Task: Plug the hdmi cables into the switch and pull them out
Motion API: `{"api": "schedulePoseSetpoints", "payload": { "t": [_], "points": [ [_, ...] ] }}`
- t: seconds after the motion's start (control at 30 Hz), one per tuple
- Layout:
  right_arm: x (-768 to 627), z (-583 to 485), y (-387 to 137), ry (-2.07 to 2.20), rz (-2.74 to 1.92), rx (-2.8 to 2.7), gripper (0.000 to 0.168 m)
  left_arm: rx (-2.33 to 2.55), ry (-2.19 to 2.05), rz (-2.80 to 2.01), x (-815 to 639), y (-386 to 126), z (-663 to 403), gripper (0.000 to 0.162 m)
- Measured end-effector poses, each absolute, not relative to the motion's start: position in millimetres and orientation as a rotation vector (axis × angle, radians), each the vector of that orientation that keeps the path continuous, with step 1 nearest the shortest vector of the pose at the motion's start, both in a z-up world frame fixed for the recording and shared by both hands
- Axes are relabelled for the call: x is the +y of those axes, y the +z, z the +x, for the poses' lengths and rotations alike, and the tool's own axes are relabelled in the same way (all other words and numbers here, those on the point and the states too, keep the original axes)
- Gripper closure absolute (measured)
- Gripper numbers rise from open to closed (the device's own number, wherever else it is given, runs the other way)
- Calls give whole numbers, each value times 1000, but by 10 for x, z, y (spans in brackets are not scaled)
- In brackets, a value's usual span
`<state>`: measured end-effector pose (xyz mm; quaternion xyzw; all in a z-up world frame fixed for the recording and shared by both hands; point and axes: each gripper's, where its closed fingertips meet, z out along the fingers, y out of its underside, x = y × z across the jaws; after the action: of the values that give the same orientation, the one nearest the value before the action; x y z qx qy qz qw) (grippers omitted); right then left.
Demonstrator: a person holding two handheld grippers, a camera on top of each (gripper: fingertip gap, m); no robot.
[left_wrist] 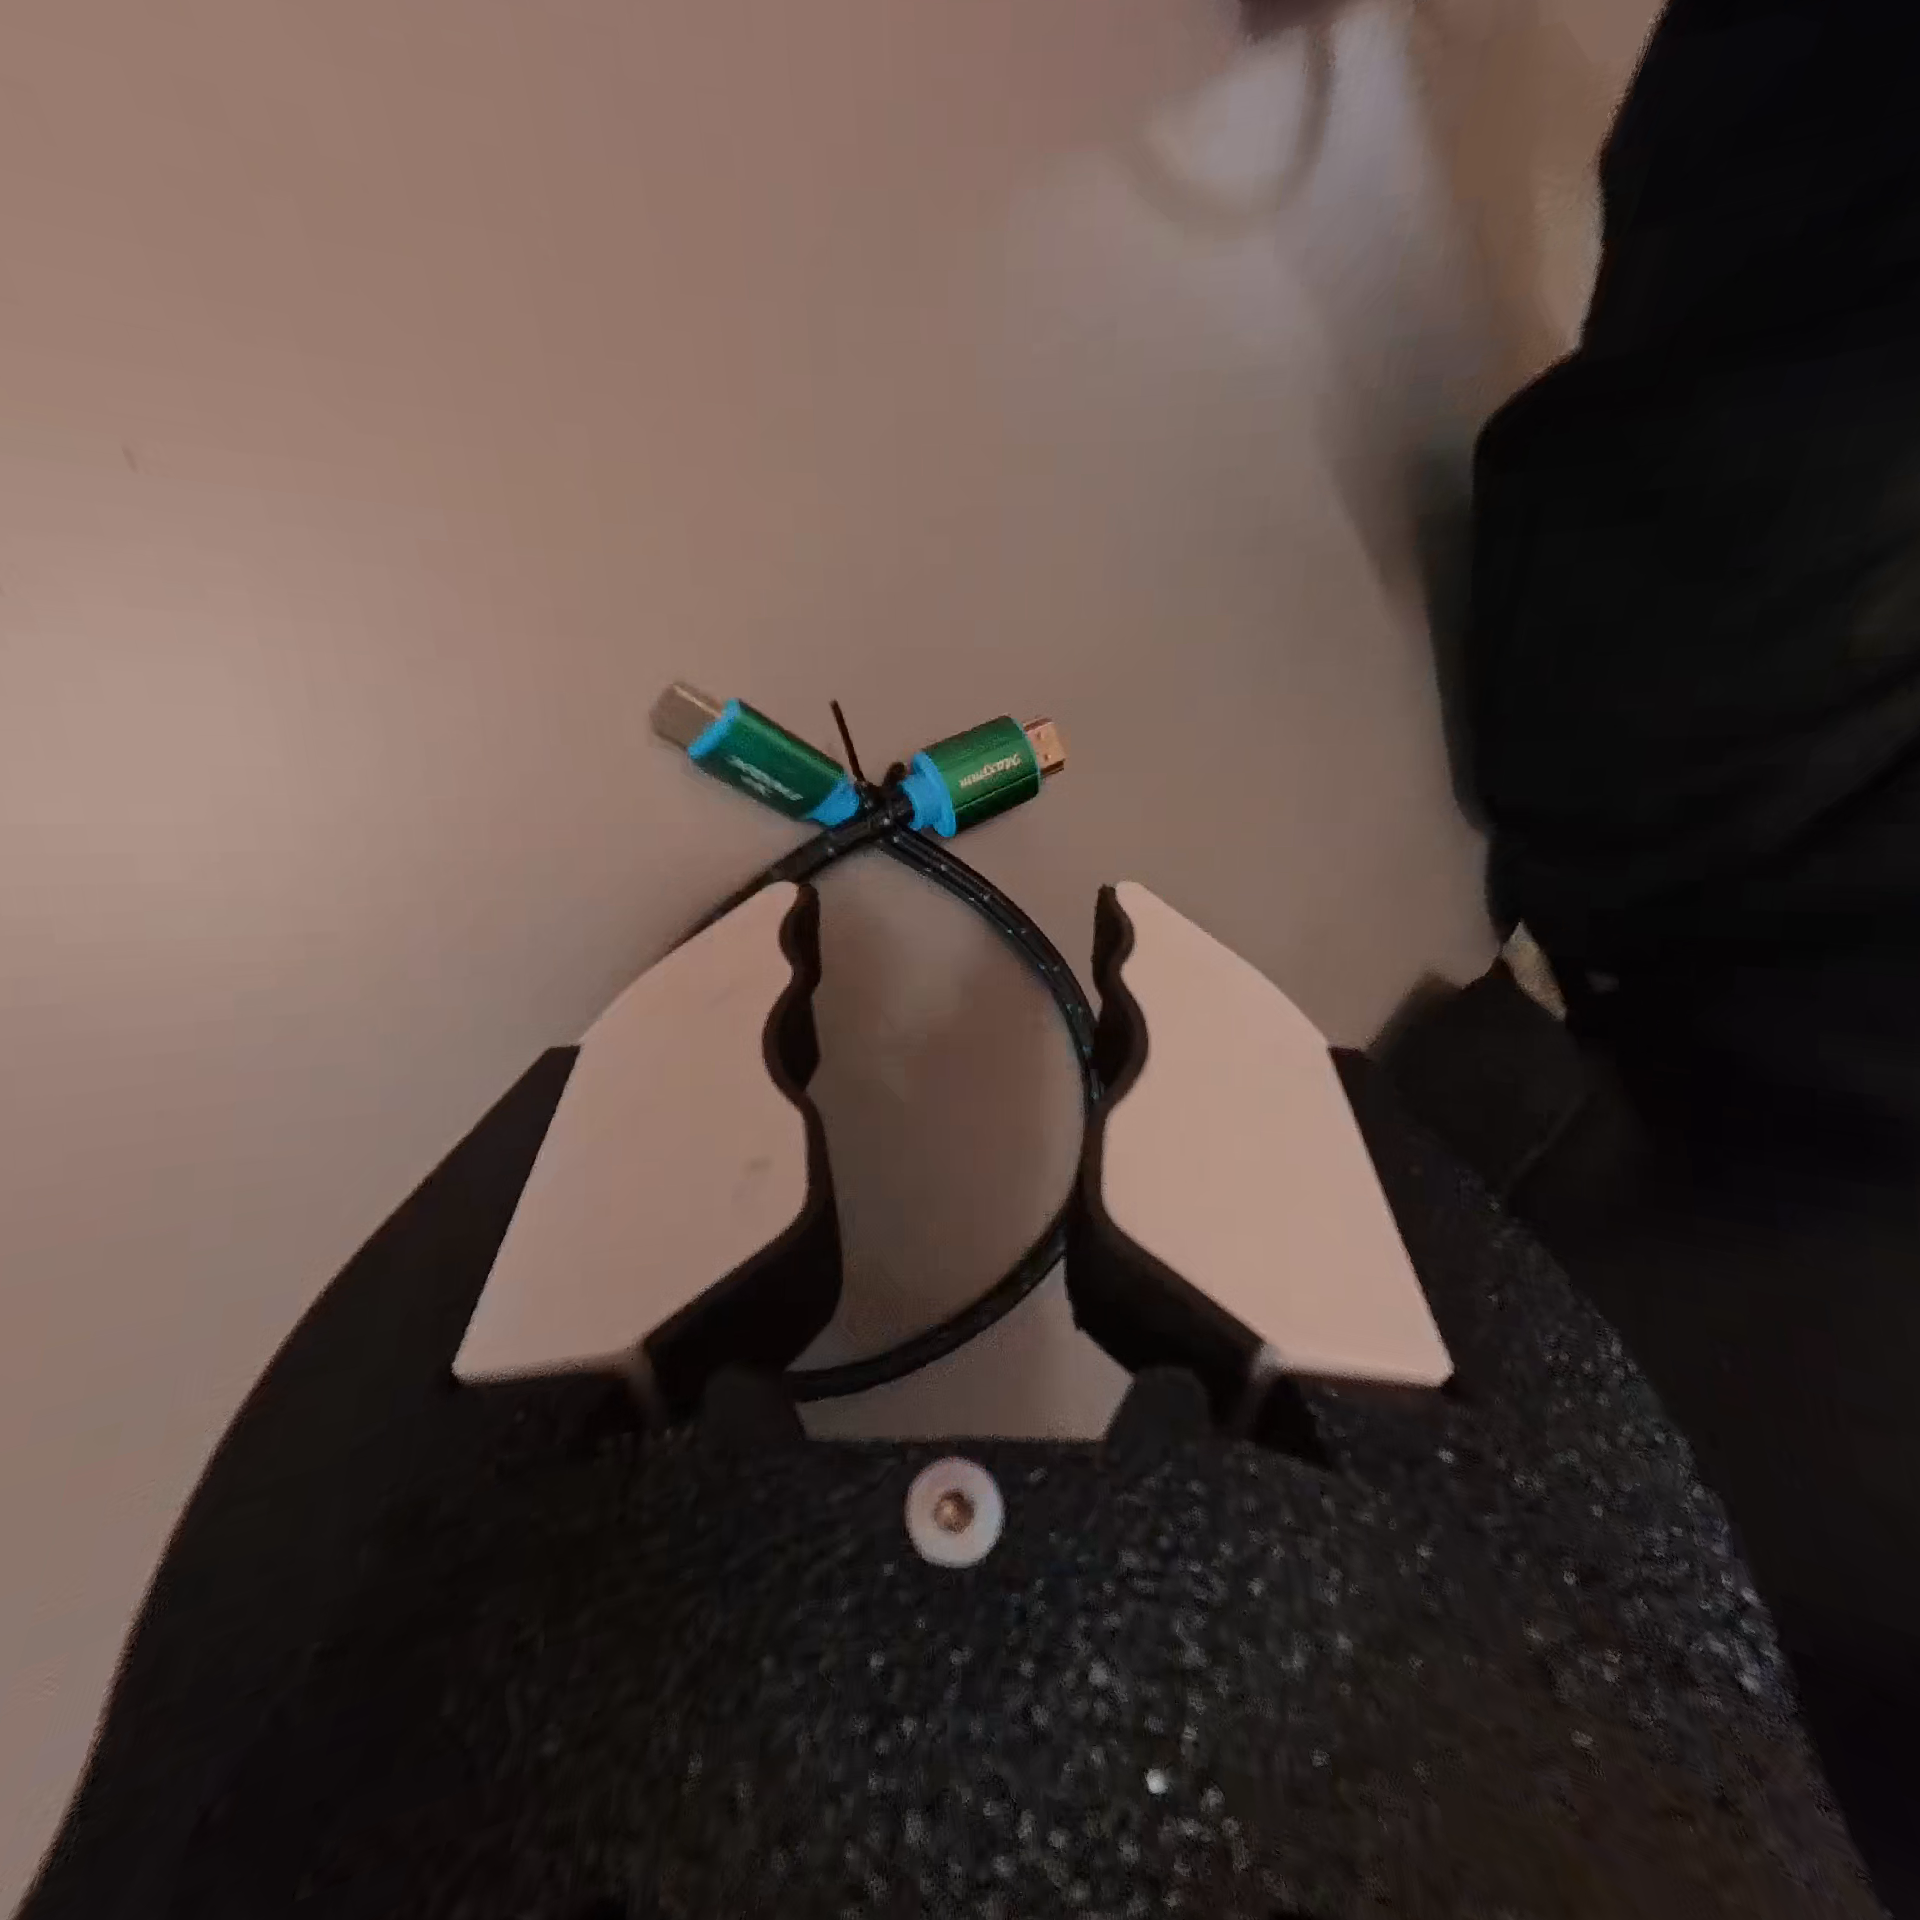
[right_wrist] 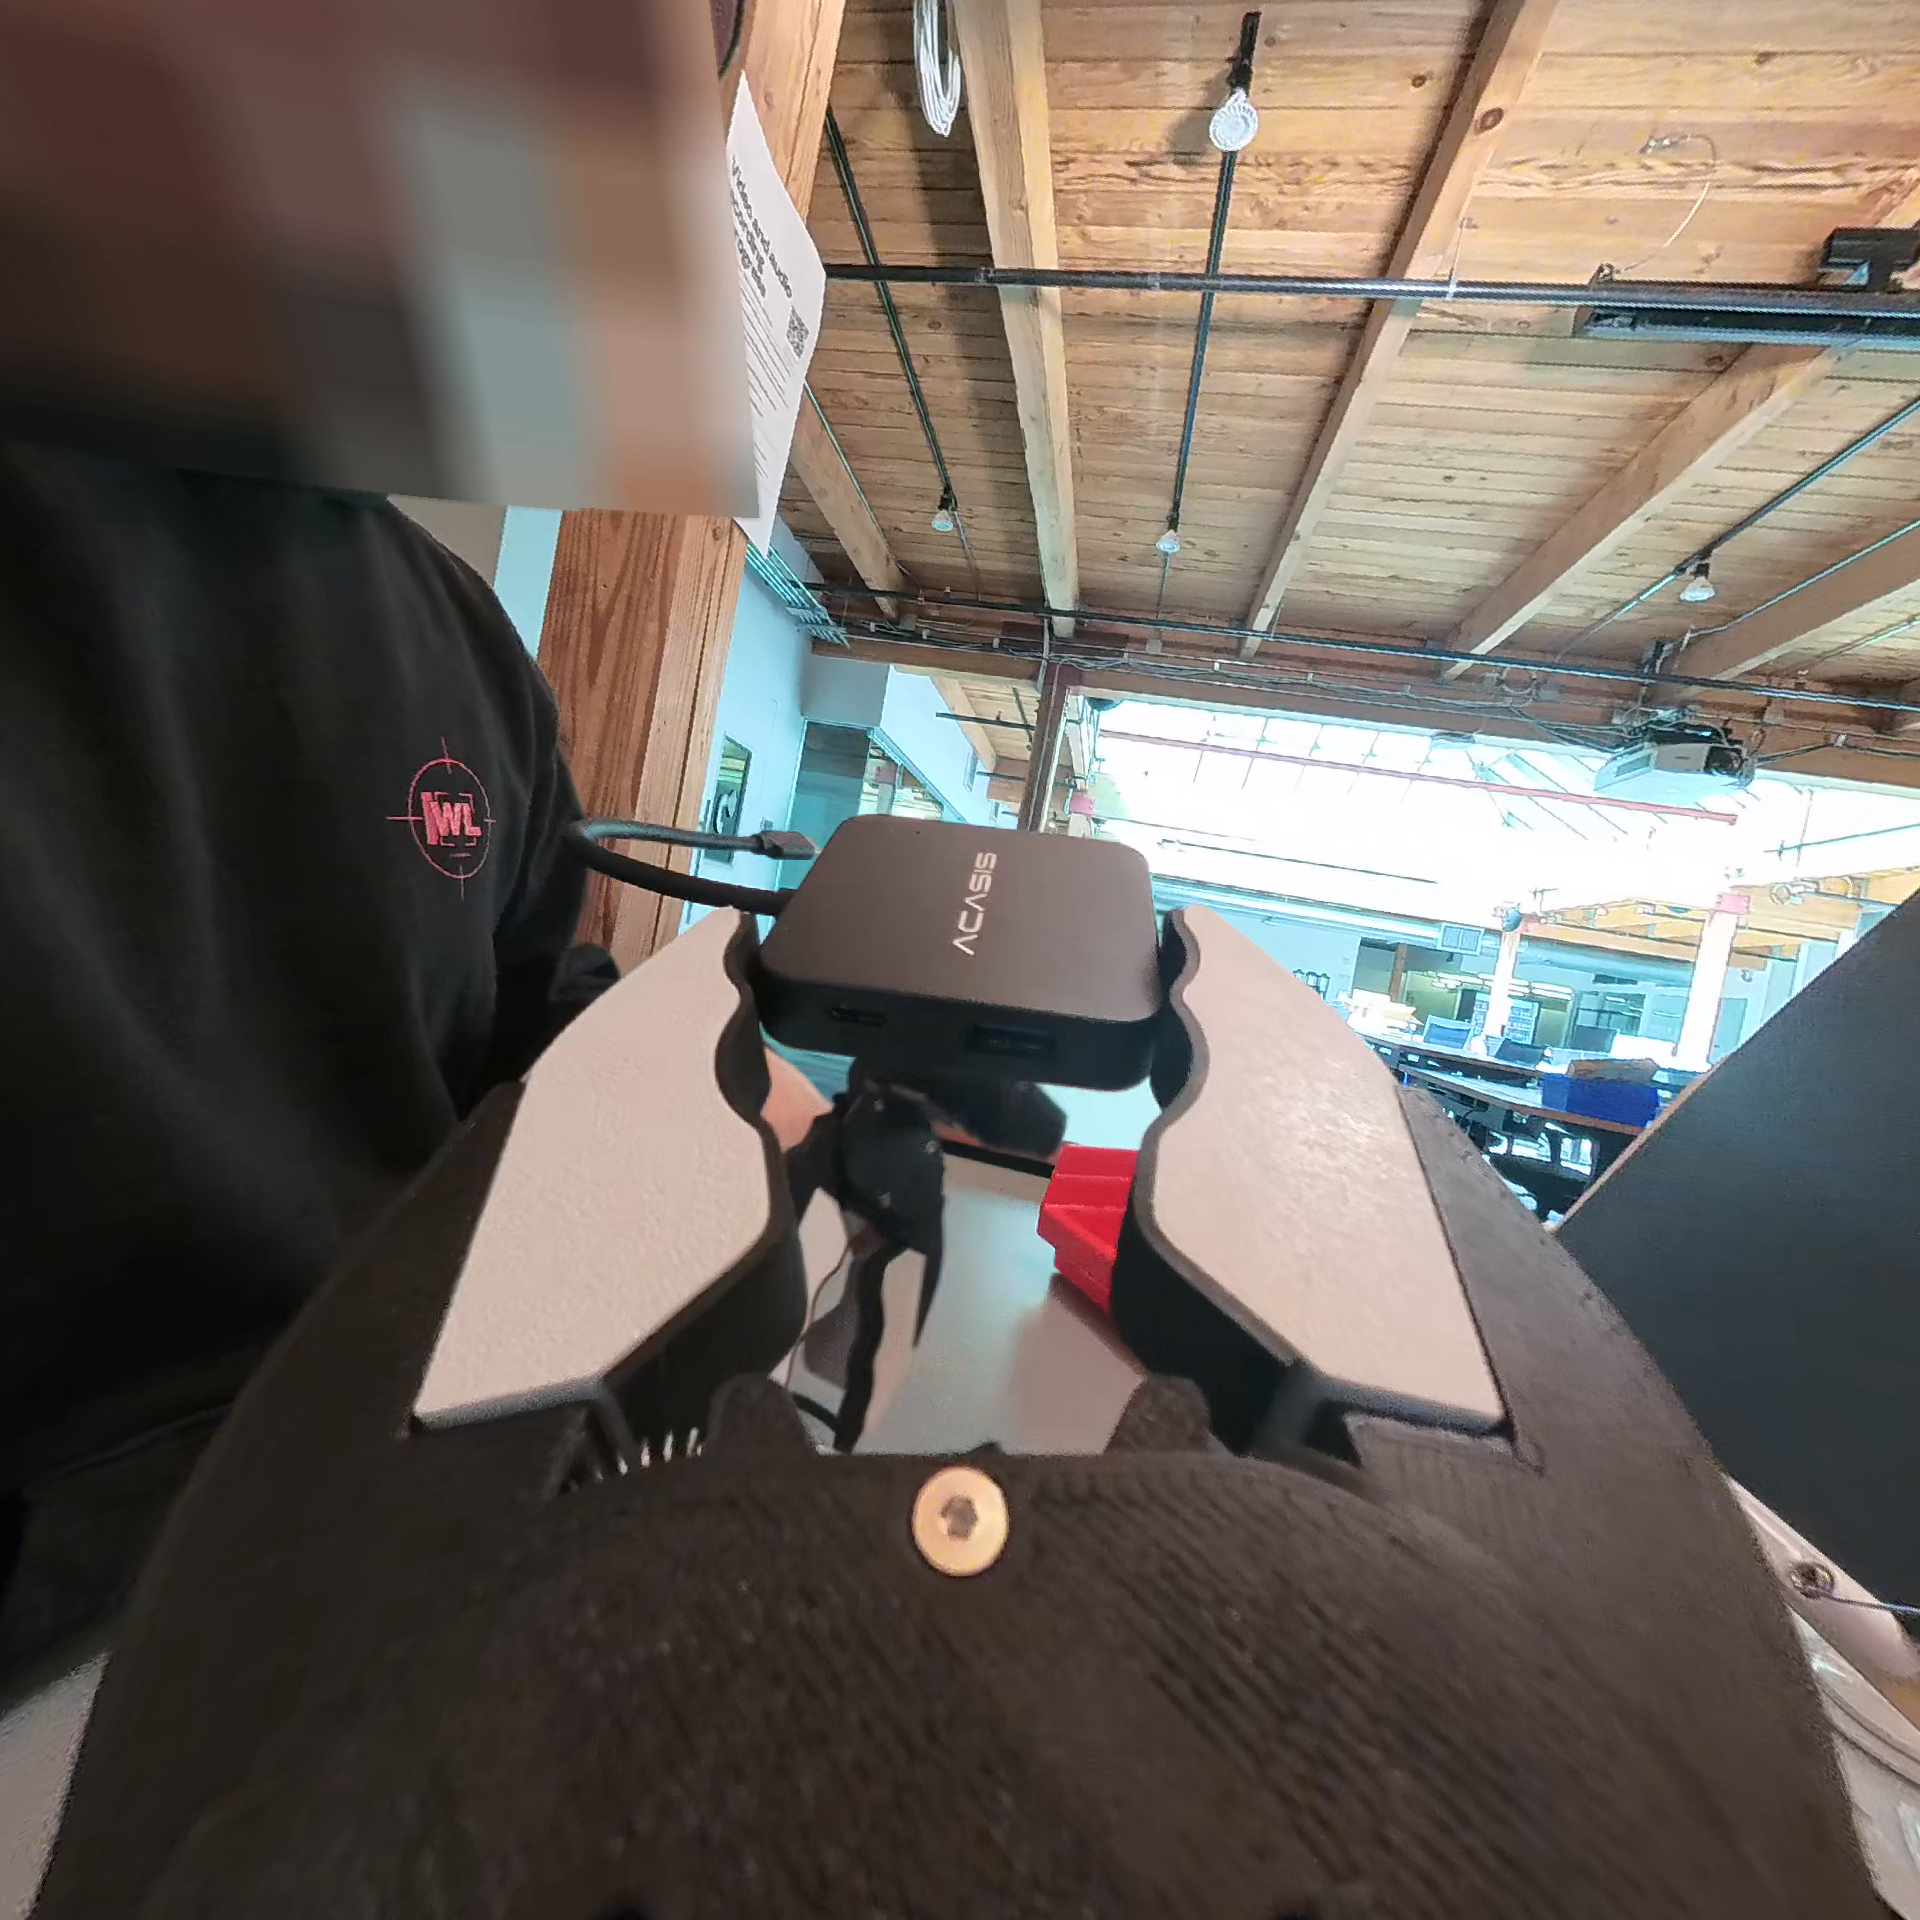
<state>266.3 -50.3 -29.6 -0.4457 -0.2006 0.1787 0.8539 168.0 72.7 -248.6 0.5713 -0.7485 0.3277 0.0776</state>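
I am at the start of the plugging step: my right tool (right_wrist: 961, 971) is clamped on the switch (right_wrist: 961, 940), its two fingers pressing the left and right sides of the box and holding it up in the air, tilted so the port face looks back toward my camera, while nothing is plugged into the two front ports yet. My left tool (left_wrist: 956, 894) is spread apart and grasps nothing; it hovers over the HDMI cable (left_wrist: 1039, 997), which lies on the plain beige tabletop (left_wrist: 364, 520) with its loop running between and under my fingers and its two plugs just beyond the tips. I judge the next move calls for bringing the left tool forward onto one plug, probably the right-hand plug (left_wrist: 977, 774) whose gold tip is bare, closing on its flat sides, then lining the tip squarely with a port. The left-hand plug (left_wrist: 758, 758) seems to carry a pale cap, though I cannot be sure. The switch is a flat, matte black slab with rounded corners, and a short black lead (right_wrist: 665, 857) curls from its far side. The plug shells are glossy green metal with blue rubber collars; the cable is a black braid flecked with green, cinched near the plugs by a thin black tie (left_wrist: 857, 753), which may limit reach.
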Motion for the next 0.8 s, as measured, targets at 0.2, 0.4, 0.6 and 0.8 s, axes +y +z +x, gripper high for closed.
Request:
{"api": "schedulePoseSetpoints", "payload": {
  "t": [0.2, 0.4, 0.6, 0.8],
  "points": [
    [-496, 2666, -297, 376, -931, -419, 95, -2057, 1020, 1928, 731, -2693, 1802, 109],
    [-509, 2663, -289, 375, -926, -421, 95, -2522, 849, 1681, 758, -2891, 1955, 120],
    [-547, 2669, -269, 364, -919, -420, 95, -2888, 848, 1157, 735, -2891, 2038, 120],
    [-599, 2699, -258, 343, -918, -413, 95, -2166, 1022, 1823, 692, -2688, 2096, 117]
  ]
}}
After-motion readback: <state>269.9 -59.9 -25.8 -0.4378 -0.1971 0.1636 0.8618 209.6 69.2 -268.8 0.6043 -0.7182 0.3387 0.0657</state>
